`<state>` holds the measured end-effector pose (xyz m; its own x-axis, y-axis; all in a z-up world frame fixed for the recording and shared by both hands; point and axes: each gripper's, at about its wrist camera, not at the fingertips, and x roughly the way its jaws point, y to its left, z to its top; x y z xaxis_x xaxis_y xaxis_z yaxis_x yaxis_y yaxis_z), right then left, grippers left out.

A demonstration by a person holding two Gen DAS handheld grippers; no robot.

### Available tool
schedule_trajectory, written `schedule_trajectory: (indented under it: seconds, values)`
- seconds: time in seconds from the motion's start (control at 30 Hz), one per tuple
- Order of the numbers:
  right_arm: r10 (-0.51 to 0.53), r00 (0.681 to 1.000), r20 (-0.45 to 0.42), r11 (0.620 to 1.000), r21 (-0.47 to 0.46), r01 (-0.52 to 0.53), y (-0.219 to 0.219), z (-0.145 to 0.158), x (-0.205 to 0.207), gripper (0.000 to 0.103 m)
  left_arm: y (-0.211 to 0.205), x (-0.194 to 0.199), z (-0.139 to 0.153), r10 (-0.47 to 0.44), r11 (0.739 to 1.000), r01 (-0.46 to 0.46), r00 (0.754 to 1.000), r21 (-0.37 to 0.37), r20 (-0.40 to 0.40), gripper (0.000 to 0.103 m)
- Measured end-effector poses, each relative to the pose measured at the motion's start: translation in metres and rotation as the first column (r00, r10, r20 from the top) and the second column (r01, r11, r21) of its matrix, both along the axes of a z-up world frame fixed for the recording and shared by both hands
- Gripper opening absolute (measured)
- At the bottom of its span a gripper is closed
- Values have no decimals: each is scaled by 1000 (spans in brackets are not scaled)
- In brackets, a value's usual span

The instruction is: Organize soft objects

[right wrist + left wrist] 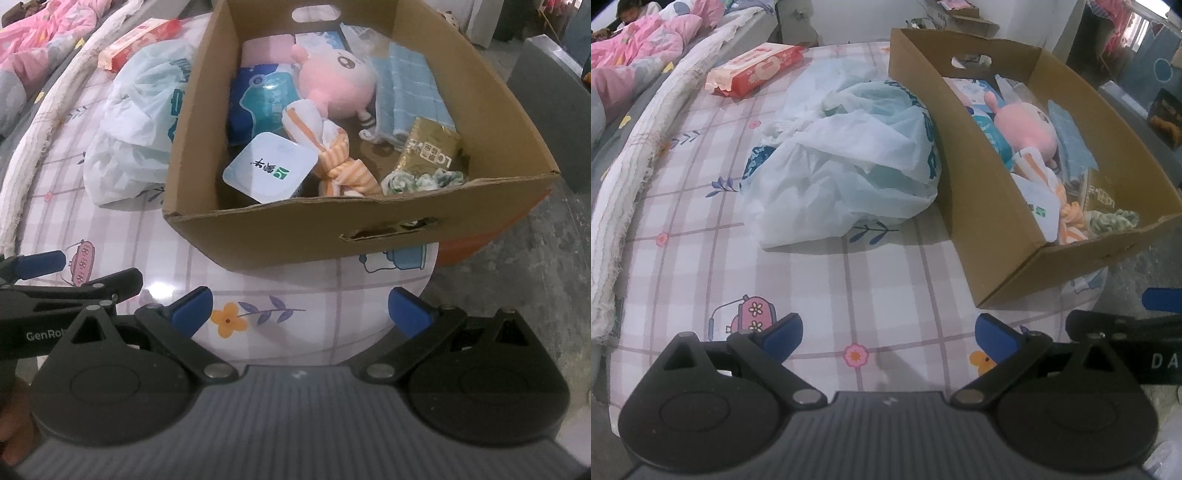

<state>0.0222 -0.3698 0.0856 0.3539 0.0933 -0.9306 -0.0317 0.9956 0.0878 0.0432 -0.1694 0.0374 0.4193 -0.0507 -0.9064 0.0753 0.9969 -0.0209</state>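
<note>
Left view only: I am seeing the red wipes pack (753, 68) lying whole on the table (701, 236) beyond the plastic bag (849, 162), and pink bedding (639, 44) bunching at the far left edge.
Right view only: I am looking down into the cardboard box (369, 229), where a white square tub (271, 168) is leaning at the near left, a gold packet (430, 151) is sitting at the near right, and a blue cloth (410, 88) is lying along the right wall.
Soft objects: the pink plush (336, 85) is lying inside the box toward the far end, with an orange striped cloth (328, 155) knotted in front of it; the bag is resting outside, touching the box's left wall.
Left claw (888, 338): I am holding it wide apart and empty, hovering over the tablecloth near the table's front edge, well short of the bag.
Right claw (301, 308): I am holding it wide apart too, gripping nothing, hanging just before the box's near wall.
Cross-sighting: each claw is showing at the edge of the other's view.
</note>
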Motion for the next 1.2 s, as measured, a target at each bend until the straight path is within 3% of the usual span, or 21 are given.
schedule_trajectory:
  seconds: [1.2]
  values:
    - [10, 1000, -20, 1000, -11, -10, 2, -2, 1, 102, 1, 2, -5, 12, 1000, -12, 1000, -7, -22, 99]
